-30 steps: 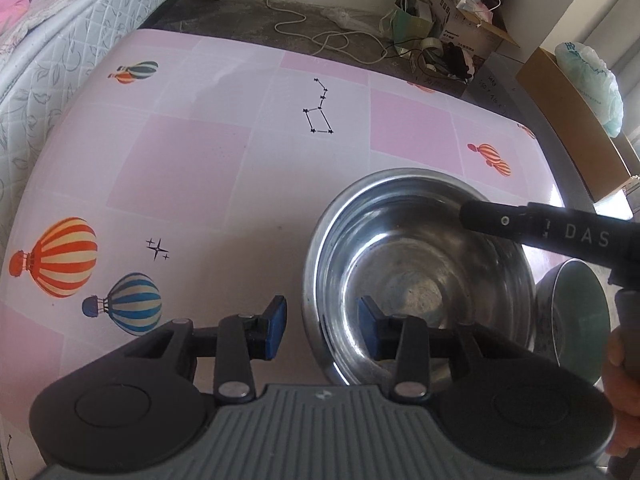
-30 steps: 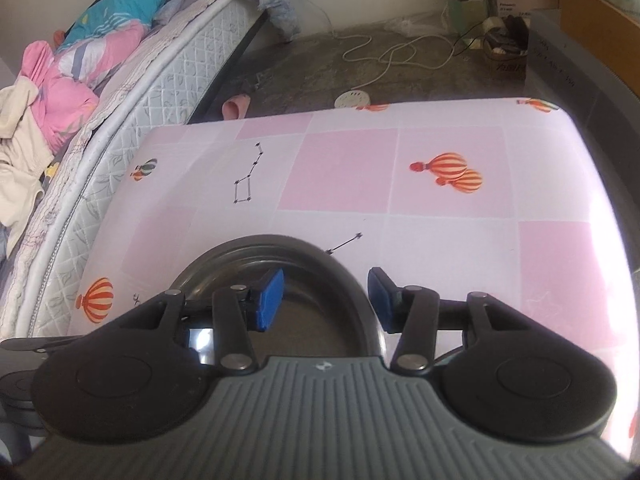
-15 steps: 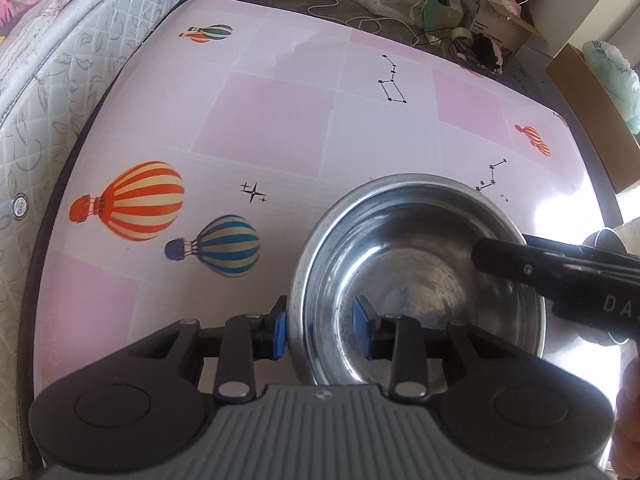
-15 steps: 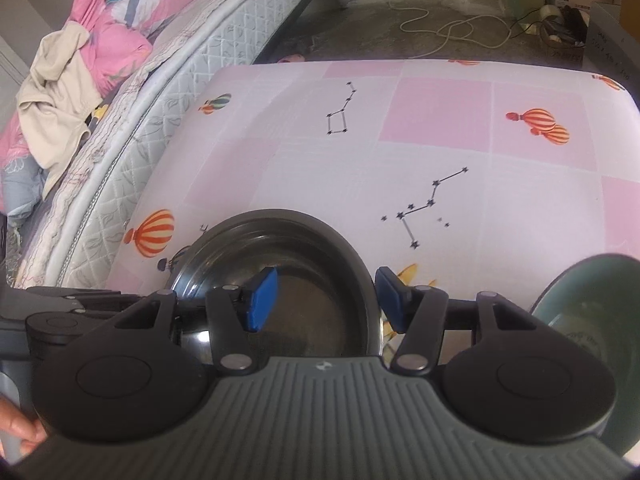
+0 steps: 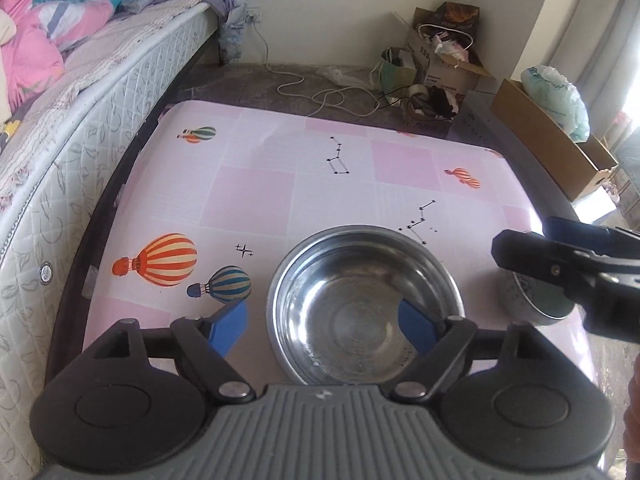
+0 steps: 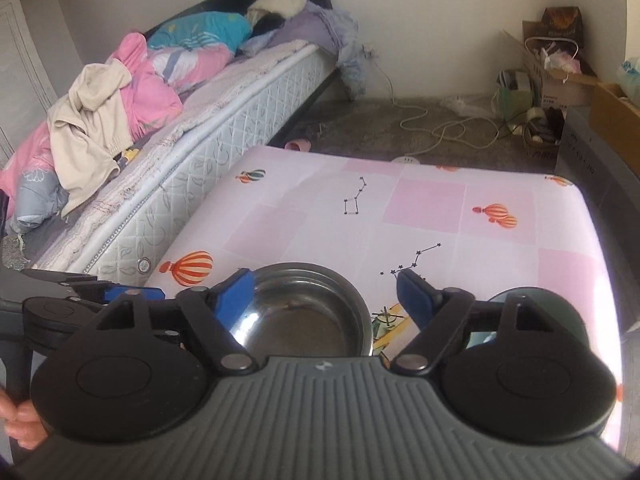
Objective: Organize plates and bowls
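A steel bowl rests upright on the pink balloon-print table. My left gripper hovers over the bowl's near side; its jaws are opening and neither blue pad touches the rim. My right gripper hangs above the same steel bowl, jaws also opening, with nothing pressed between its pads. It also shows at the right of the left wrist view as the right gripper. It half hides a dark green bowl there. That green bowl sits right of the steel one.
A mattress piled with bedding runs along the table's left edge. Cardboard boxes and bags stand beyond the far right corner, with a white cable on the floor. A person's hand holds the left gripper's handle.
Both grippers let go of the steel bowl's rim, spread their jaws wide, and rose and drew back. The bowl stays on the table.
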Tool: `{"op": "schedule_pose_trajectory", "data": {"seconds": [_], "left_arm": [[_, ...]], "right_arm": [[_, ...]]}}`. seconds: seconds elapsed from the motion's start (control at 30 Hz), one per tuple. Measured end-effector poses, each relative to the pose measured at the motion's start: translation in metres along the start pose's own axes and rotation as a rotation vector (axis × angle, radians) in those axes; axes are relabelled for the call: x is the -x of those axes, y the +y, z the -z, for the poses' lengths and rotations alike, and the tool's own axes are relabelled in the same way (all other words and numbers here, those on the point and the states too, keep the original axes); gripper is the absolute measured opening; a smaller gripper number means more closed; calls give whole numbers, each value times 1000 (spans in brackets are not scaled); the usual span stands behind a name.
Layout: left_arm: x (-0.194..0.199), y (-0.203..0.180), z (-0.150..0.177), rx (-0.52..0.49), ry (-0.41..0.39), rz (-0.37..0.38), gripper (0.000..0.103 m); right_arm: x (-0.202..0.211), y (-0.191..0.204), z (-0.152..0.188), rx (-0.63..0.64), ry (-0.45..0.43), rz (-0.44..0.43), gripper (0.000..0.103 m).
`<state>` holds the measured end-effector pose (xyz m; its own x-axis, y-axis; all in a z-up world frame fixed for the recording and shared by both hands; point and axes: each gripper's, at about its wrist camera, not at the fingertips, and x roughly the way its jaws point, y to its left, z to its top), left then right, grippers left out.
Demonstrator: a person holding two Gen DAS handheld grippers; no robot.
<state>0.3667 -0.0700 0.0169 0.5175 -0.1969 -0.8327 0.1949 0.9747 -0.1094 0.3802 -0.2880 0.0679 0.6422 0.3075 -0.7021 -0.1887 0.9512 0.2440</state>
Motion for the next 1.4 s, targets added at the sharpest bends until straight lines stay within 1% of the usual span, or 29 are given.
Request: {"op": "schedule_pose_trajectory", "data": {"seconds": [0.07,0.13,0.17,0.2,0.3,0.43,0.53,0.6,0.7,0.73,0.83,0.9,1.0,1.07,1.2,1.3,1.4], "left_arm": [[12,-7,3,-11,-20,19,91],[23,-13,6,-22,-36,42,91],[28,-17,8,-27,-45,55,91],[33,-19,10,-32,-54,66,91],[47,-28,17,-54,-84,91,92],[64,-40,25,-96,-120,109,92],[74,-47,31,-107,-133,135,93],[80,-51,34,-113,-134,158,96],[86,-58,38,-129,-134,184,96],[87,-60,39,-132,-134,187,96],[92,-66,43,-131,-141,194,97],[93,-67,44,-117,-146,210,100],[94,-71,46,-99,-142,229,101],[95,-74,46,-104,-143,235,102],[94,-82,44,-144,-149,253,103],[90,-87,43,-166,-146,287,103],[81,-88,40,-131,-144,329,103]], "right_arm": [[30,4,2,33,-38,13,86],[56,7,5,63,-69,30,94],[73,8,8,79,-85,40,96],[87,9,10,94,-99,49,102],[130,13,18,148,-145,94,102],[180,19,32,225,-181,213,102],[206,20,45,262,-201,315,102],[222,21,54,275,-235,355,102],[246,17,62,274,-259,392,102],[254,15,63,267,-267,395,102],[276,6,67,237,-290,366,102],[288,0,71,224,-293,340,102],[293,-7,76,208,-281,317,102],[296,-14,82,185,-275,302,102],[298,-22,92,181,-314,258,102],[297,-30,97,173,-323,225,102],[289,-38,97,137,-312,197,102]]}}
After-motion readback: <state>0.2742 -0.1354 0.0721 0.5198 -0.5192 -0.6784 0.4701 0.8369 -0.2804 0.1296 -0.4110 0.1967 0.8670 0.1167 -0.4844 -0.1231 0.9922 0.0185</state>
